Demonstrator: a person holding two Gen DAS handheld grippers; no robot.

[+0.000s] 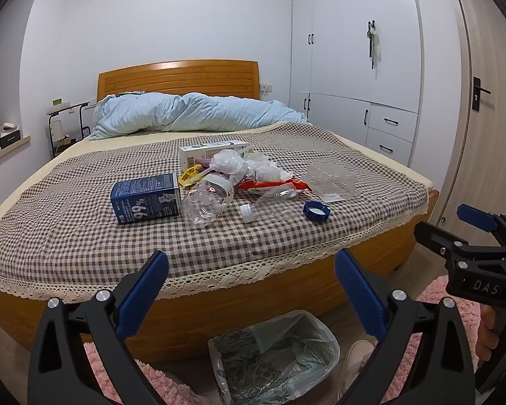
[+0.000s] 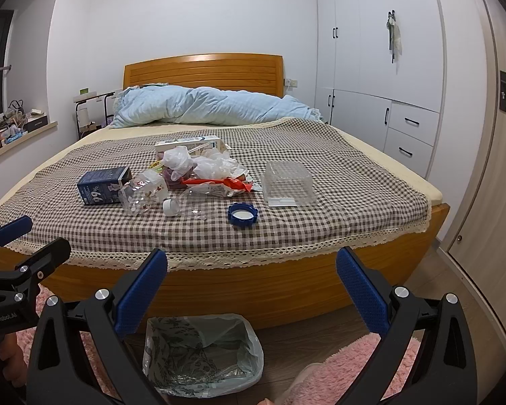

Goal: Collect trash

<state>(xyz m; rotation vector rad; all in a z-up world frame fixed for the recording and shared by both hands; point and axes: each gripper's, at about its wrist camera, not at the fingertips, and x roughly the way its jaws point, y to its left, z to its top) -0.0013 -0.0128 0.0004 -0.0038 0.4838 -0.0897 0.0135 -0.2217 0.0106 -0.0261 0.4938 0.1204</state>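
Note:
Trash lies in a heap on the checked bedspread (image 1: 84, 236) (image 2: 320, 233): a dark blue carton (image 1: 146, 198) (image 2: 103, 186), a crushed clear bottle (image 1: 207, 199) (image 2: 143, 193), a blue lid (image 1: 316, 211) (image 2: 243, 215), a clear plastic box (image 1: 332, 180) (image 2: 288, 184), a red wrapper (image 1: 270, 185) (image 2: 219, 182), crumpled white bags (image 1: 229, 163) (image 2: 199, 162) and a white box (image 1: 212, 150) (image 2: 189, 143). A lined bin (image 1: 273, 357) (image 2: 202, 354) stands on the floor at the bed's foot. My left gripper (image 1: 251, 266) (image 2: 20, 236) and right gripper (image 2: 251, 265) (image 1: 455, 222) hang open and empty before the bed.
A rolled pale blue duvet (image 1: 192, 111) lies against the wooden headboard. White wardrobes (image 1: 354, 67) and a door (image 2: 502, 168) stand to the right. A pink fluffy rug (image 2: 347, 368) covers the floor near the bin. A bedside table (image 1: 64, 125) stands at the left.

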